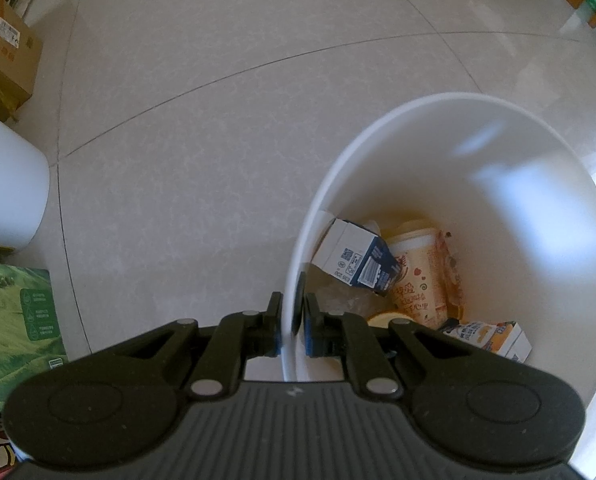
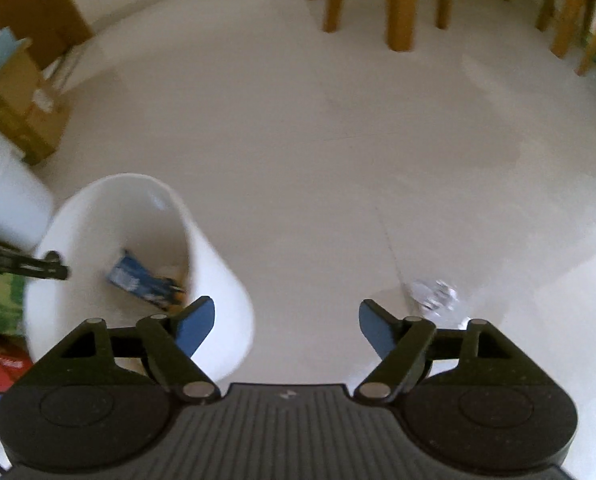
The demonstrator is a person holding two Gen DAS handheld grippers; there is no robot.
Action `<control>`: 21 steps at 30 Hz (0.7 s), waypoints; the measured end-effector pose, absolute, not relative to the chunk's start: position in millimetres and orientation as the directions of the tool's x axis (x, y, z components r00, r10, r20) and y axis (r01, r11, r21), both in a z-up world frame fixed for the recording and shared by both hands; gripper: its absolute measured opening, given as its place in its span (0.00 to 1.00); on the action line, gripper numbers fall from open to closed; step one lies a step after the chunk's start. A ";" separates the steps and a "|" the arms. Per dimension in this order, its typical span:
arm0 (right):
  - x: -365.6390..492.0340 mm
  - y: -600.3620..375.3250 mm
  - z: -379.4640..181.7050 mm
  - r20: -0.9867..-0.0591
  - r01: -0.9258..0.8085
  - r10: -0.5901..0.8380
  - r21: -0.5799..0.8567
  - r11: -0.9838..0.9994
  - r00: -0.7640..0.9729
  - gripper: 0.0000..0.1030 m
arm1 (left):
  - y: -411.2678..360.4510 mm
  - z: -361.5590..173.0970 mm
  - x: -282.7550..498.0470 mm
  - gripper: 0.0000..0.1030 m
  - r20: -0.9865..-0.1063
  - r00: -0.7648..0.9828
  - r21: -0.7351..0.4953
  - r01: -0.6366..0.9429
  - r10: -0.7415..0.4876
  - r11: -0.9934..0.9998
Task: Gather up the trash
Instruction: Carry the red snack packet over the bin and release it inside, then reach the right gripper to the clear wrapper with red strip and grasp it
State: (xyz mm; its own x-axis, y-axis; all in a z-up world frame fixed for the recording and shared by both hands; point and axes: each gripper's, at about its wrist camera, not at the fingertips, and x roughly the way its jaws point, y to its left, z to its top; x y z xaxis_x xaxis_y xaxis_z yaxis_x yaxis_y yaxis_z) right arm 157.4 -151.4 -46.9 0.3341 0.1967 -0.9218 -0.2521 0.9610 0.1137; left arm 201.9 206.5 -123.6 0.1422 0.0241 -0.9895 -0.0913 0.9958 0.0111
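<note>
My left gripper (image 1: 291,316) points down and is shut on the near rim of a white trash bin (image 1: 438,100). Inside the bin lie a blue and white carton (image 1: 358,260), a printed paper cup (image 1: 418,276) and a small drink carton (image 1: 494,336). In the right wrist view the bin (image 2: 217,280) stands at the lower left, with the blue carton (image 2: 131,274) inside it and the left gripper's fingers (image 2: 45,266) at its rim. My right gripper (image 2: 285,320) stands open over bare floor with nothing between its fingers. A crumpled clear wrapper (image 2: 434,296) lies on the floor just beyond its right finger.
Cardboard boxes (image 1: 5,40) stand at the far left, with a white container (image 1: 5,184) and a green printed box (image 1: 13,320) nearer. Wooden furniture legs (image 2: 402,4) line the far side of the tiled floor (image 2: 338,160).
</note>
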 end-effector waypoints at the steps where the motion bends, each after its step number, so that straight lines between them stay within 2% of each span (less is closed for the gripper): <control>1: 157.5 -160.3 -51.2 -0.923 -0.232 0.182 0.106 0.967 0.338 0.83 | 206.9 -123.9 201.7 0.08 -0.990 0.142 0.010 -0.091 0.023 0.996; 11: 163.4 -266.0 -129.2 -0.962 0.020 0.034 0.041 0.999 0.270 0.83 | 207.9 -124.6 201.5 0.08 -0.990 0.142 0.009 -0.092 0.022 0.996; 17: 159.4 -311.7 -194.2 -0.991 0.132 -0.045 -0.028 0.991 0.128 0.83 | 208.5 -124.7 201.9 0.08 -0.990 0.142 0.006 -0.095 0.019 0.995; 21: 154.4 -328.0 -229.8 -0.993 0.146 -0.107 -0.098 0.984 0.057 0.83 | 208.6 -124.7 201.9 0.08 -0.990 0.141 0.006 -0.093 0.019 0.996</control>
